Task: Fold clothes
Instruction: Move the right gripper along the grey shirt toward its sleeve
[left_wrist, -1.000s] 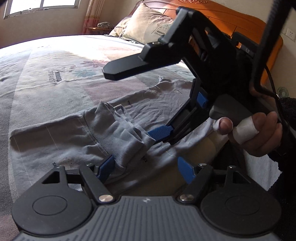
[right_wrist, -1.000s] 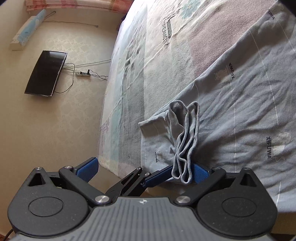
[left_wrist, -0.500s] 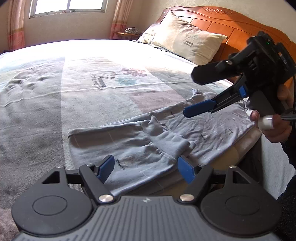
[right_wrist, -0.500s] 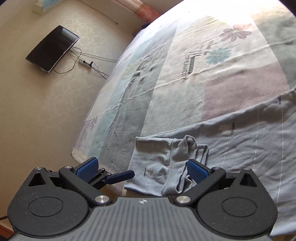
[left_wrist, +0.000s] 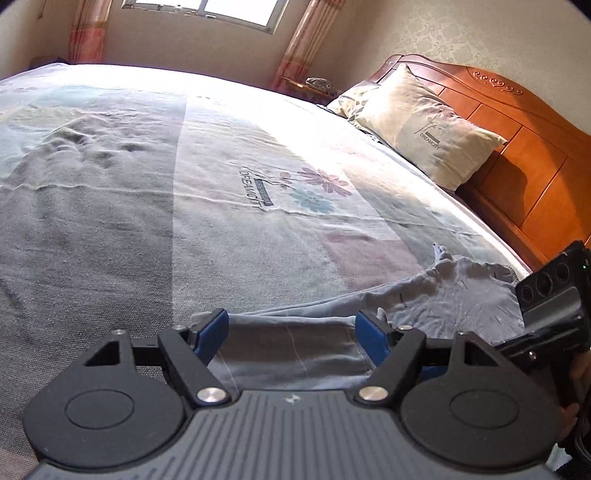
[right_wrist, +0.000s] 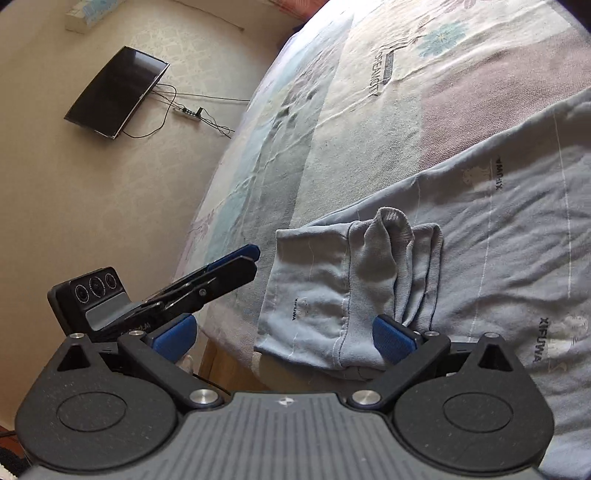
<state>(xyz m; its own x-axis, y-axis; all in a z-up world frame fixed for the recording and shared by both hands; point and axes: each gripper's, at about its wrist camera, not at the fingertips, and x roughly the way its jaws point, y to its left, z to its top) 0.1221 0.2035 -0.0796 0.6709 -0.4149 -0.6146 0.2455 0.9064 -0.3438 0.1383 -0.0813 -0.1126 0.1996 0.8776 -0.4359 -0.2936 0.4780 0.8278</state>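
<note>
Only the right wrist view shows the floor side of the room: at upper left one dark screen (right_wrist: 116, 92) leans against the wall, a power strip (right_wrist: 187, 112) with trailing cables beside it. Only the left wrist view shows one window (left_wrist: 207, 11) at the top, two pillows (left_wrist: 428, 129) and the wooden headboard (left_wrist: 517, 155) at upper right. Both views share one bed (left_wrist: 147, 221) and one garment — pale blue-grey trousers (right_wrist: 498, 258) lying along the bed's near edge, lower centre to right, with a ribbed cuff (right_wrist: 399, 258) bunched up on the leg end. Two tongs are in play. The left tongs (left_wrist: 293, 341), at the bottom of their own view, stand wide apart over the trouser leg, clamping nothing. The right tongs (right_wrist: 284, 334) also stand wide apart — the right blue pad (right_wrist: 391, 338) sits just beside the bunched cuff, the left pad over the bed's edge, nothing gripped.
</note>
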